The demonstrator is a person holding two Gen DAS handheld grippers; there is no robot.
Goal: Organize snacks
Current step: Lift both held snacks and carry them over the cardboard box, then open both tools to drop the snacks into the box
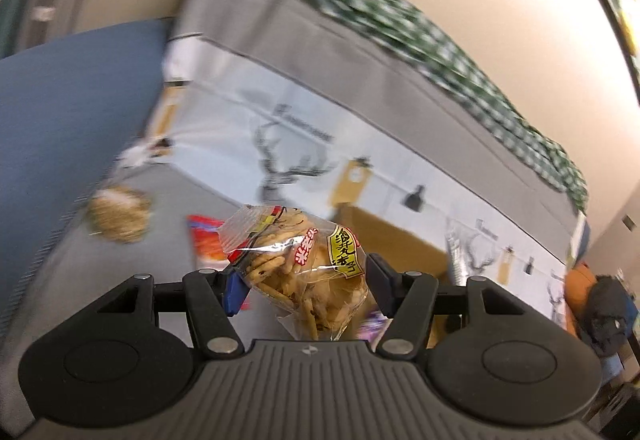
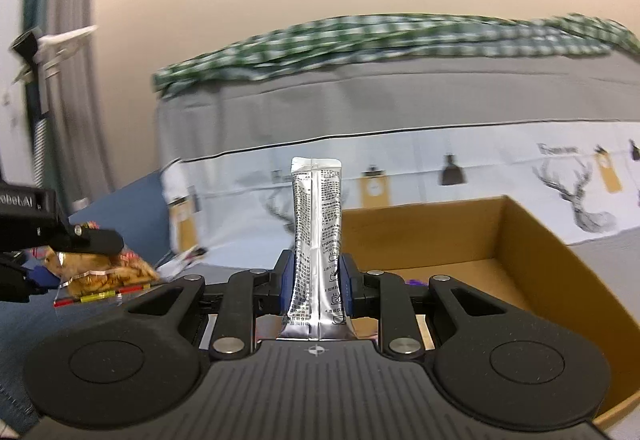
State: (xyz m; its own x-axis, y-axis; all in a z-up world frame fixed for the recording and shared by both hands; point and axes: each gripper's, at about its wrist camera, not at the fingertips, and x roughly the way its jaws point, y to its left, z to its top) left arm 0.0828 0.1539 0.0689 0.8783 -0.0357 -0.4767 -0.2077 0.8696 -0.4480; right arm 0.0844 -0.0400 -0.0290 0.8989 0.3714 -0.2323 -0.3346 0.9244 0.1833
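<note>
The left gripper [image 1: 306,282] is closed on a clear plastic bag of golden-brown crackers with red and yellow labels [image 1: 304,272], carried in the air above a grey surface where a red snack packet [image 1: 206,240] and a blurred tan bundle [image 1: 118,214] lie. The right gripper [image 2: 316,280] is clamped on a tall silver foil stick packet printed with black text [image 2: 316,236], upright between its blue pads, just in front of an open brown cardboard box [image 2: 520,232] that stands beside the bed [image 2: 400,108].
</note>
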